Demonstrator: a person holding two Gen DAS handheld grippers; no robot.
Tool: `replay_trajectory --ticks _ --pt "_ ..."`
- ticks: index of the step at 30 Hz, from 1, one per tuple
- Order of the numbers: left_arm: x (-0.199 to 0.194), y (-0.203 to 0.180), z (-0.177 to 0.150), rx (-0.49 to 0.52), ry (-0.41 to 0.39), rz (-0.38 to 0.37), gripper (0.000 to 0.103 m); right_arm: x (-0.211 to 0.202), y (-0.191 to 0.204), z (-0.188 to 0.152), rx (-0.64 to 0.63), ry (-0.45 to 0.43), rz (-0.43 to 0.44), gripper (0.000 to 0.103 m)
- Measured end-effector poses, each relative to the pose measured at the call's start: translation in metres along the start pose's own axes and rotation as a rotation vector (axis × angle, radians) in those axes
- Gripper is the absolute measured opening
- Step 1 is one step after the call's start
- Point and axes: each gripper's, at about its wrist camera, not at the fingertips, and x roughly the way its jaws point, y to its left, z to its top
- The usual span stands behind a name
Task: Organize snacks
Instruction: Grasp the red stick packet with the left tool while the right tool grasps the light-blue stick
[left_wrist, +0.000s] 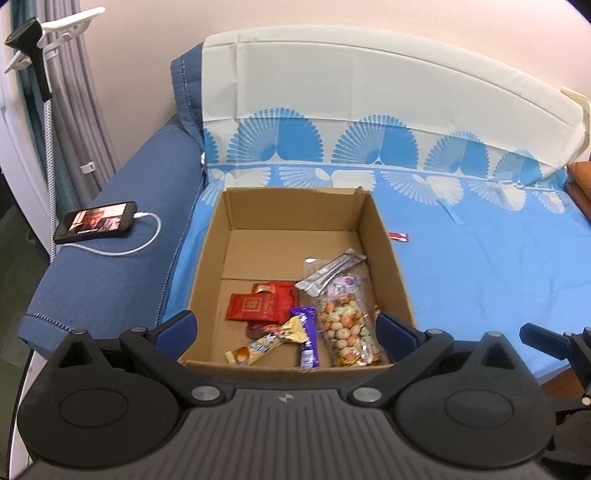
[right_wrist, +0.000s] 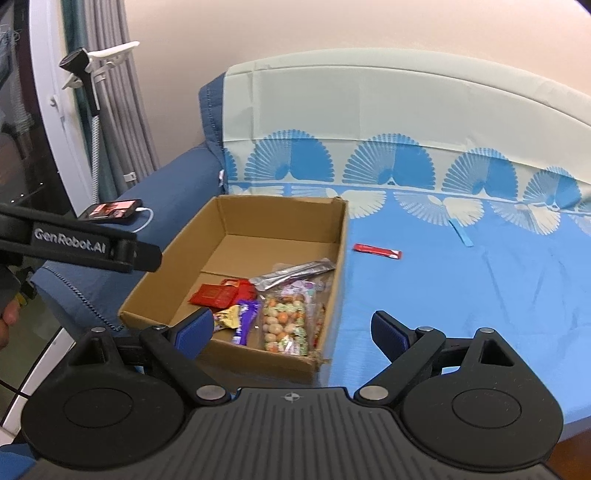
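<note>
Left wrist view
Left gripper (left_wrist: 285, 326): jaws spread wide, holding nothing, over the near edge of the cardboard box (left_wrist: 291, 212).
Box contents: red packets (left_wrist: 258, 304), purple bar (left_wrist: 308, 339), yellow bar (left_wrist: 267, 343), nut bag (left_wrist: 345, 325) and silver sachet (left_wrist: 330, 271), all toward its near right corner.
Phone (left_wrist: 96, 221): on the blue armrest.

Right wrist view
Right gripper (right_wrist: 291, 334): jaws wide apart, empty, at the box's near right corner.
Red stick pack (right_wrist: 376, 251): lies alone on the blue sheet (right_wrist: 480, 288), outside the box's right wall.
</note>
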Motion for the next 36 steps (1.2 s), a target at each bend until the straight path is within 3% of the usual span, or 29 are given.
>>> replay_trajectory --ticks 7,12,15,19,23,26,33,36 --pt "0.011 -0.042 0.027 0.033 0.0 -0.067 0.103 -0.006 -0.045 0.004 0.042 -0.025 -0.095 0.095" --pt "0.033 -0.095 0.056 0.07 0.006 -0.124 0.103 -0.009 -0.099 0.009 0.07 -0.05 -0.209 0.096" --pt "0.059 -0.132 0.081 0.074 0.062 -0.158 0.103 -0.003 -0.141 0.015 0.107 -0.062 -0.267 0.096" --pt "0.117 -0.173 0.119 -0.048 0.162 -0.184 0.103 0.022 -0.199 0.026 0.15 -0.074 -0.32 0.096" --pt "0.206 -0.213 0.157 -0.176 0.328 -0.18 0.103 0.072 -0.249 0.039 0.161 -0.066 -0.33 0.096" --pt "0.278 -0.238 0.173 -0.234 0.405 -0.092 0.103 0.125 -0.287 0.049 0.145 -0.043 -0.32 0.096" --pt "0.42 -0.252 0.176 -0.263 0.553 0.025 0.103 0.263 -0.353 0.065 0.149 0.074 -0.294 0.096" --pt "0.458 -0.243 0.168 -0.315 0.583 0.061 0.103 0.309 -0.366 0.067 0.174 0.113 -0.259 0.096"
